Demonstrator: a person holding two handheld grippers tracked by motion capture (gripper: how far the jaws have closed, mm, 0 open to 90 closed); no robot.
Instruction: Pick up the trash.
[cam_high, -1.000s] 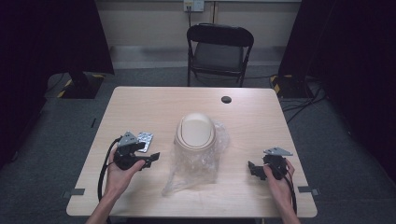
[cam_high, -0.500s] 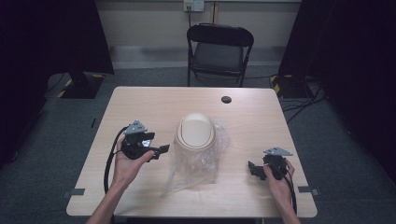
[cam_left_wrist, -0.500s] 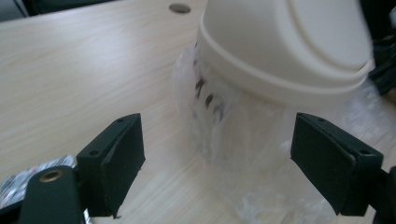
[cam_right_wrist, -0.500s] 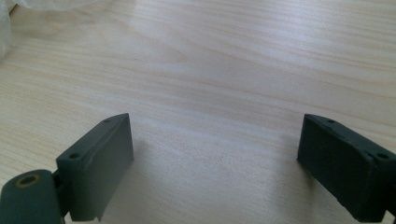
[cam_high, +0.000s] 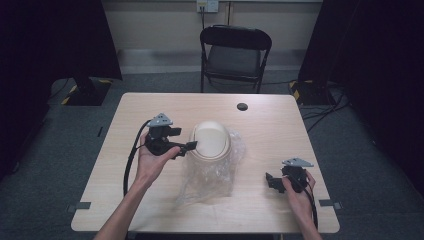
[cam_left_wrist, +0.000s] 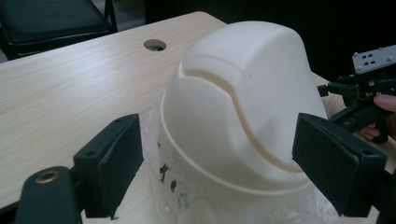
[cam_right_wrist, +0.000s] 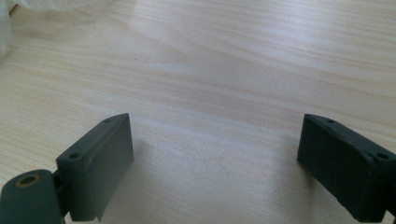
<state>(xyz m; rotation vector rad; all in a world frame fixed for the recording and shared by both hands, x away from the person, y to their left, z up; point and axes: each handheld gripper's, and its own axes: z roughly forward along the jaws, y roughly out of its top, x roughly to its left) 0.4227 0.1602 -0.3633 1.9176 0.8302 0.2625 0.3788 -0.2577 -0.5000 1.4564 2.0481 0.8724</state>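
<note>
Our left gripper (cam_high: 189, 146) stands released, its jaws spread to either side of the cream dome-shaped lid (cam_high: 210, 140) without pressing on it; they have just been opening, and in the left gripper view the dome (cam_left_wrist: 243, 107) sits between the black pads with a gap on each side. Compared with a second ago, the left hand has lifted off the table (cam_high: 150, 105) and come in toward the dome's left flank, where before it lay low and farther out from the dome. We take that to mean the approach is nearly over and a grasp on the lid is the step in hand.

The dome itself rests on a crumpled clear plastic bag (cam_high: 212, 172), which spreads from under the dome toward our side; neither looks shifted since the earlier frames. Whether the dome is a separate piece or joined to something under the plastic we cannot tell, since the film blurs its base.

Our right gripper (cam_high: 272, 181), well to the right of the dome, rests where it was, jaws apart over bare wood (cam_right_wrist: 215, 116) and holding nothing.
</note>
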